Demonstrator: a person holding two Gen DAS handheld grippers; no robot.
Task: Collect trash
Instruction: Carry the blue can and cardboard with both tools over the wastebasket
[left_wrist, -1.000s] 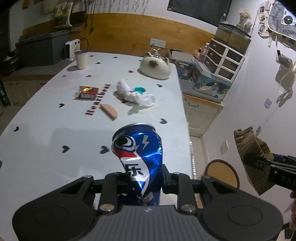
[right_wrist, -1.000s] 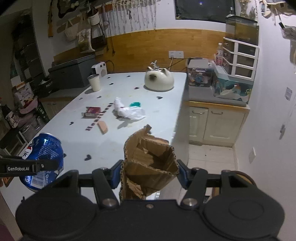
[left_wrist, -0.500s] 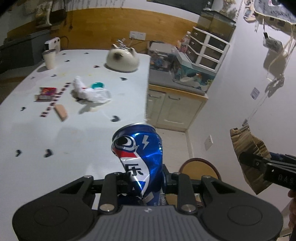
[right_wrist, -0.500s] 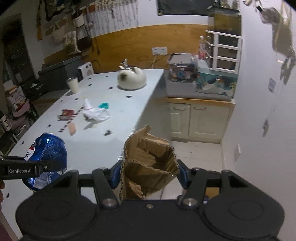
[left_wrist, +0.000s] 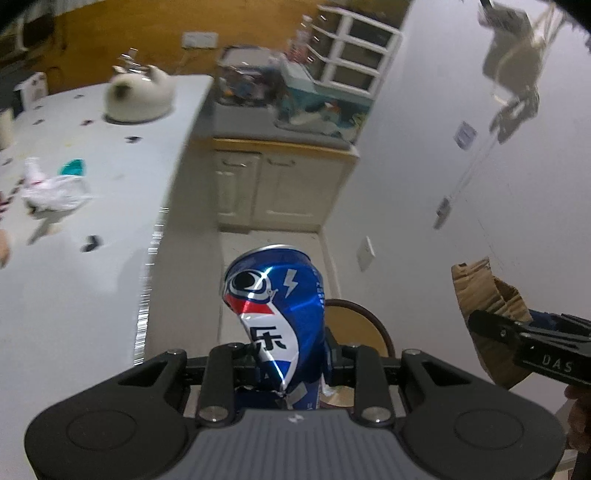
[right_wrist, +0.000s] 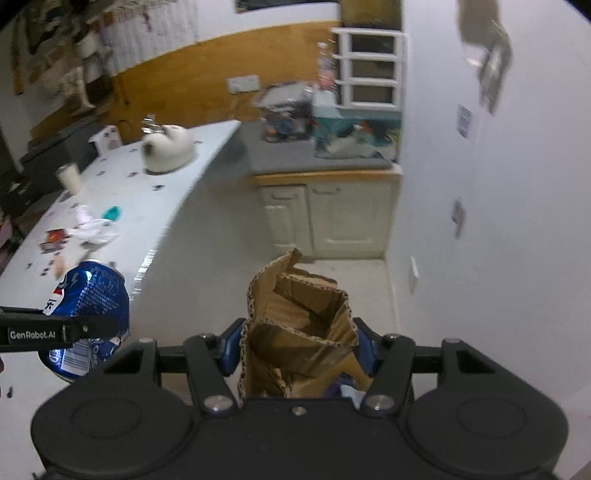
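White tabletop (left_wrist: 74, 295) spreads away to the left of our left-hand view, blurred with motion, and cream cabinets (left_wrist: 280, 188) stand straight ahead beyond its edge. Between the jaws of our left gripper (left_wrist: 286, 363) sits a dented blue soda can (left_wrist: 275, 314), upright, pinched at its lower half with both jaws pressed against its sides. Ahead and left of the jaws on the table we see a crumpled white plastic bag (left_wrist: 51, 194), a teal scrap (left_wrist: 74, 168) just behind it, and farther off a cream cat-shaped teapot (left_wrist: 138, 96). Right of the jaws, our right gripper (left_wrist: 532, 341) comes in from the edge, carrying crushed cardboard (left_wrist: 484, 295). Just below and beyond the can we make out a round wooden stool (left_wrist: 354, 328).

Over to the right-hand view: grey floor and the same cabinets (right_wrist: 328, 218) lie ahead. Our right gripper (right_wrist: 299, 350) has its jaws closed against a crumpled cardboard piece (right_wrist: 295, 325), which stands up between them. Left of the jaws, our left gripper (right_wrist: 55, 330) holds the blue can (right_wrist: 88, 295) over the table edge. Farther ahead and left lie the plastic bag (right_wrist: 94, 230), the teal scrap (right_wrist: 112, 213), a small red packet (right_wrist: 55, 236), a pale cup (right_wrist: 69, 178) and the teapot (right_wrist: 168, 147).
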